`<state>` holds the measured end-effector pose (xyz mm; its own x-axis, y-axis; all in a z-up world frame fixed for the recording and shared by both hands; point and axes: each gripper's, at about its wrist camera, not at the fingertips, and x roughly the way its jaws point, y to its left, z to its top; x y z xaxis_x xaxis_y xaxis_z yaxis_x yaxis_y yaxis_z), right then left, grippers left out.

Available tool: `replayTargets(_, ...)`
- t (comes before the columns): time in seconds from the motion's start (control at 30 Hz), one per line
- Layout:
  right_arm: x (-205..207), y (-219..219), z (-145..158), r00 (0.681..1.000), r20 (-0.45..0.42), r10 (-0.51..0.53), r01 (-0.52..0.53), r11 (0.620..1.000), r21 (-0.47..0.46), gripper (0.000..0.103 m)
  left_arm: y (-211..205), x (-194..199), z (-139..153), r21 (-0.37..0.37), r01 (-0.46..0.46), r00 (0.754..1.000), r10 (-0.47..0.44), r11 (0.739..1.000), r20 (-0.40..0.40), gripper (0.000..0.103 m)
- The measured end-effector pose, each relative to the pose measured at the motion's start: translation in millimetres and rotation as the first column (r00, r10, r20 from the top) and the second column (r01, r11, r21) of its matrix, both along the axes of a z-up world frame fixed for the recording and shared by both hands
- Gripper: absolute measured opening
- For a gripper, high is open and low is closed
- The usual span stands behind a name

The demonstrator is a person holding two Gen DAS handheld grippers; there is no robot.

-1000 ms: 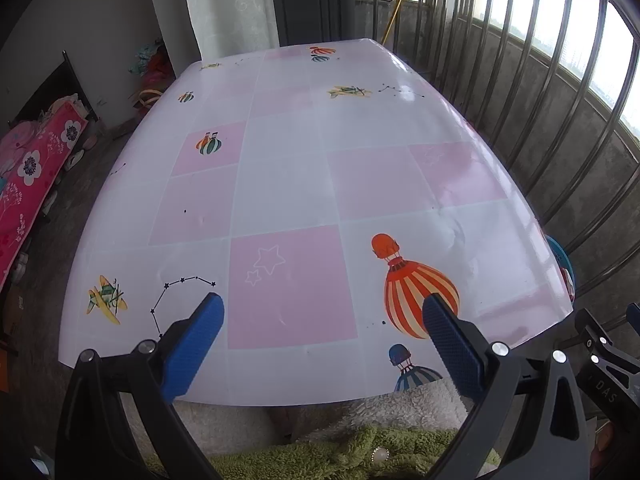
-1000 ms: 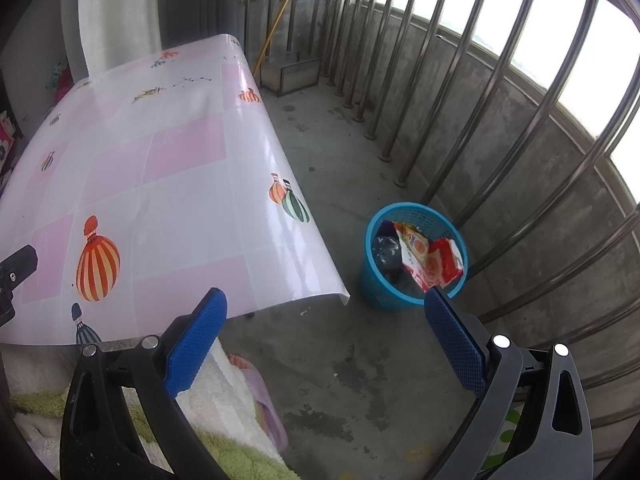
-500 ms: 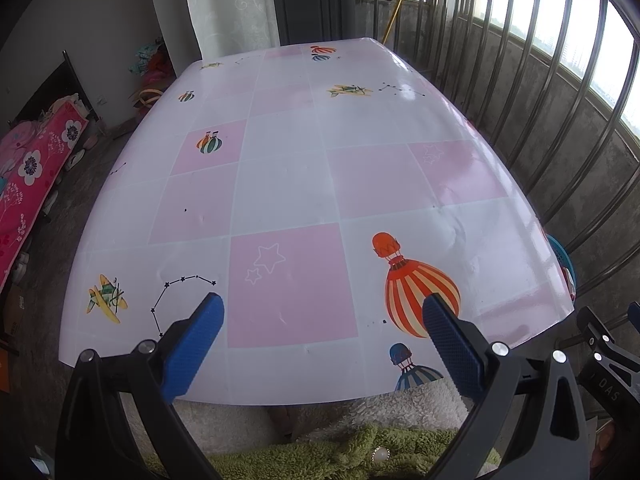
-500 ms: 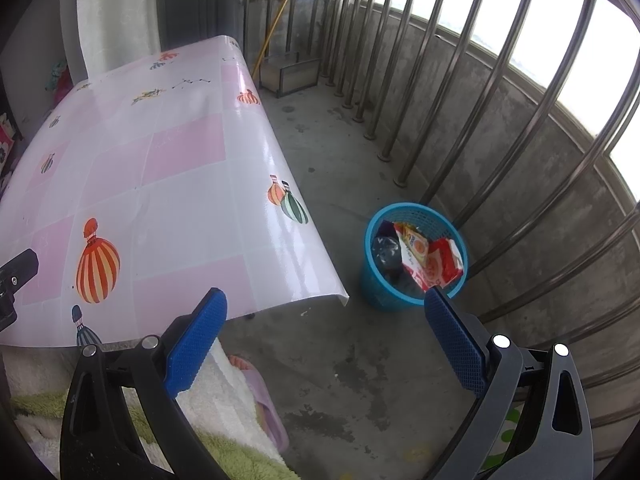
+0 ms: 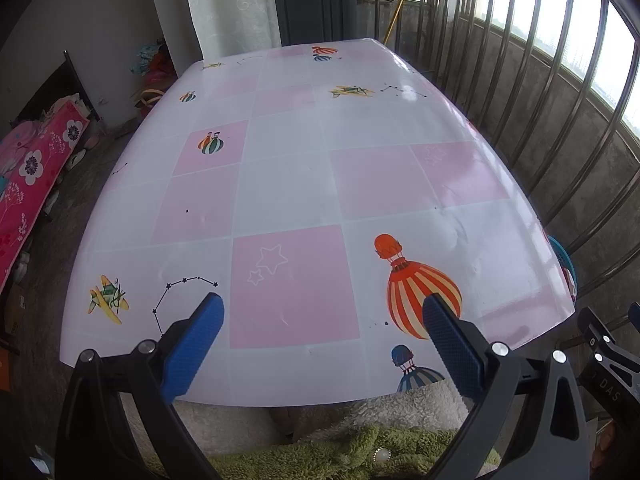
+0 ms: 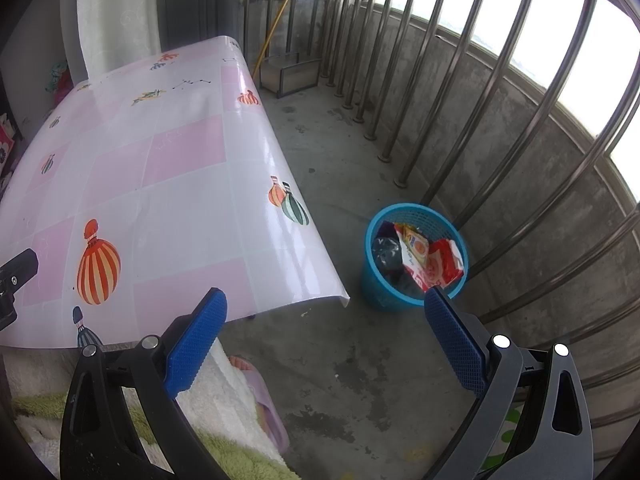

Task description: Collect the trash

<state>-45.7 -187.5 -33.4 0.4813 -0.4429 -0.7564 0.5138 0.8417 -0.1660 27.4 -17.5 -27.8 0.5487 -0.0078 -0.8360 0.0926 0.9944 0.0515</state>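
My right tool hangs spread and empty over the floor. The bin, holding wrappers, stands just beyond its right finger, beside the counter. My left tool, also spread, hovers above the counter's near edge.

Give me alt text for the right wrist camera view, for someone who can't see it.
A blue basket holding wrappers and a crumpled bottle stands on the concrete floor beside a table covered in a pink and white balloon-print cloth. The right gripper hovers in the foreground, jaws wide open and empty, with metal railing bars behind the basket.
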Motion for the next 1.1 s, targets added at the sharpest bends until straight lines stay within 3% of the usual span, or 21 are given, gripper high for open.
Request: replayTargets(1.1, 0.7, 0.4, 2.5, 1.000, 0.005, 0.004, -0.004, 1.000, 0.003, 0.095, 4.3, 0.8, 0.7, 0.002, -0.007, 1.000, 0.007, 1.000, 0.002, 0.097)
